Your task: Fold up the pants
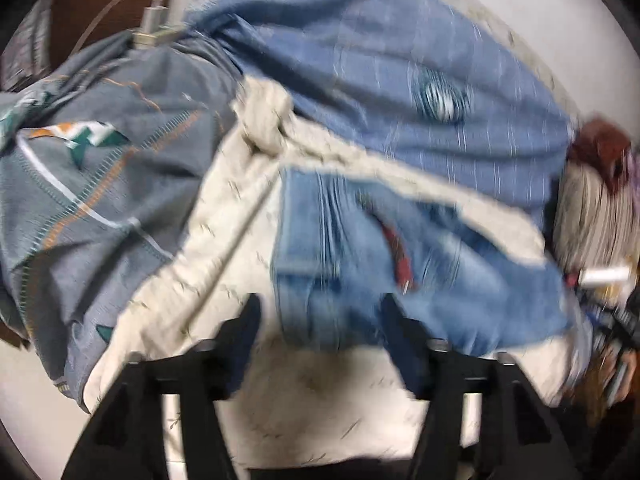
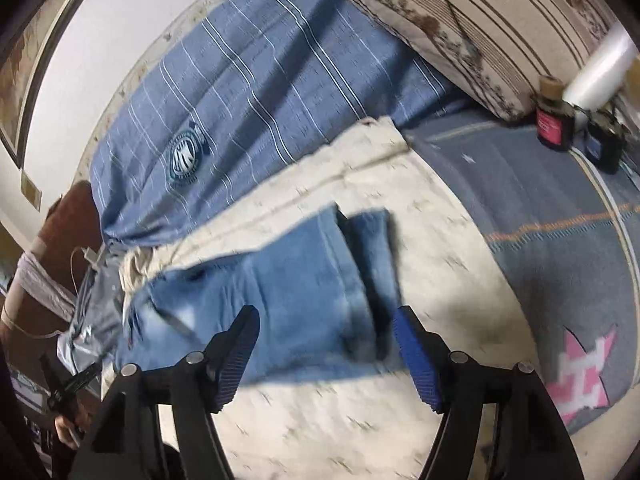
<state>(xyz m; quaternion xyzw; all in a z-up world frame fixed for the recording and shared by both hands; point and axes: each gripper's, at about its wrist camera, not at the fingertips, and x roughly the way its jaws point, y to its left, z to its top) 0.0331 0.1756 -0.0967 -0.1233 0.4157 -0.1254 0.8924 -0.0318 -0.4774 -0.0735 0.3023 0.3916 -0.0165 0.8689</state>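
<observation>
Right wrist view shows the right claw (image 2: 326, 344) spread wide, pinching nothing, just above the jeans (image 2: 280, 300). The jeans lie folded on the cream sheet (image 2: 420, 240) on the bed. The left claw (image 1: 320, 320) is spread too, with nothing in it. One fold looks done. Next, I think, both claws must pinch an edge again.

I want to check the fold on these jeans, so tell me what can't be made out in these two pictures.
- Left wrist view: motion blur smears the jeans; their seams and the red patch stay unclear.
- Left wrist view: the clutter at the right edge is blurred and cut off.
- Right wrist view: the jeans' near edge lies behind the open right gripper.
- Right wrist view: the bottle label is too small to read.
</observation>
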